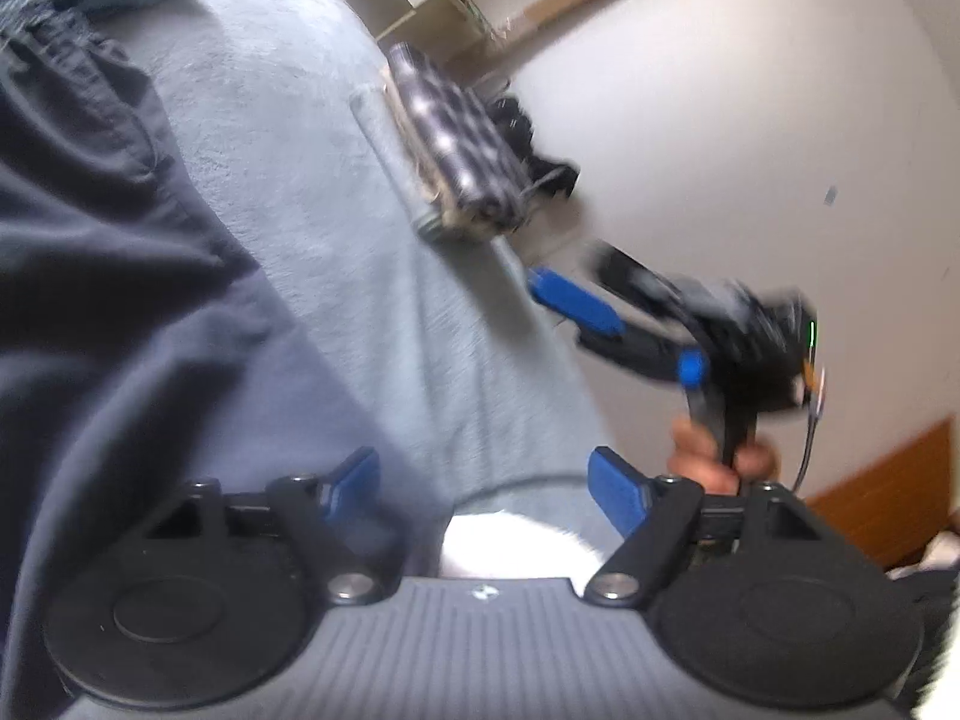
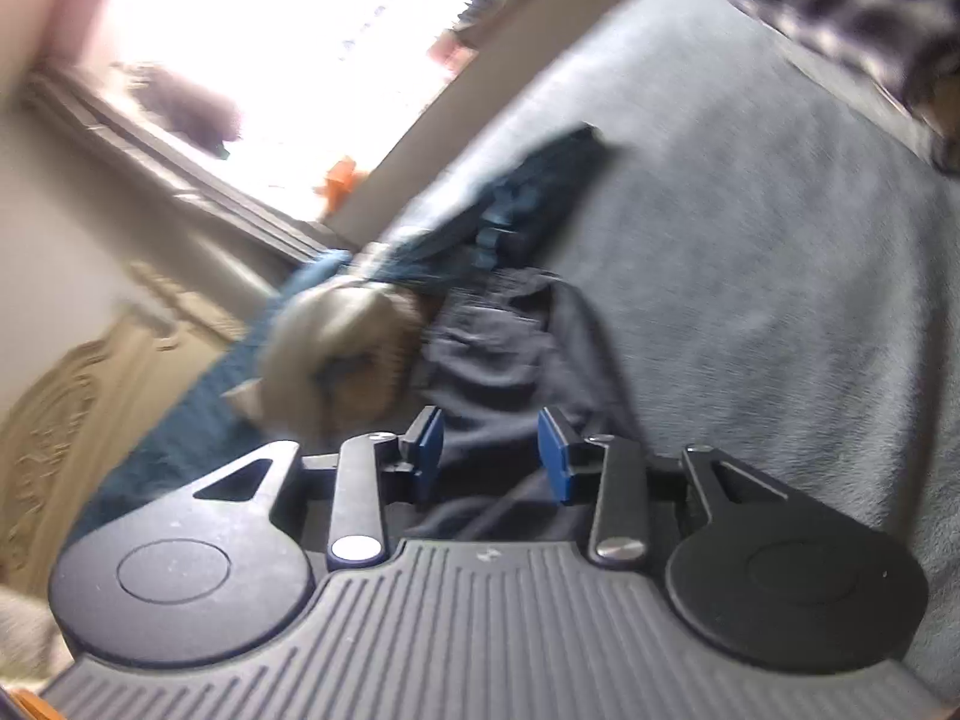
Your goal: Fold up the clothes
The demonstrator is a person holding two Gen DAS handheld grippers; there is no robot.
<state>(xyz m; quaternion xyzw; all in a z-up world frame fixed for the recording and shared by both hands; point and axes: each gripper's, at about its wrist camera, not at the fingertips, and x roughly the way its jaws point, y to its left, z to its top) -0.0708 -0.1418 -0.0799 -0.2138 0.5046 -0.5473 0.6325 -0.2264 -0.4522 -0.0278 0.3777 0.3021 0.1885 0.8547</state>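
Note:
A dark navy garment [image 1: 90,270] lies spread on the grey blanket [image 1: 312,180], filling the left of the left wrist view. My left gripper [image 1: 489,483] is open beside its edge, over bare blanket, with nothing between the pads. The right gripper [image 1: 591,282] shows blurred at the right, off the bed's edge, held by a hand [image 1: 714,456]. In the right wrist view my right gripper [image 2: 492,459] is open above the same navy garment [image 2: 510,360]; the pads do not press on the cloth.
A folded checked cloth [image 1: 456,138] sits at the bed's far edge, also seen as the checked cloth [image 2: 858,6]. A crumpled teal garment [image 2: 528,198] lies beyond the navy one. A blurred beige shape [image 2: 342,348] is at its left. A bright window [image 2: 288,48] is behind.

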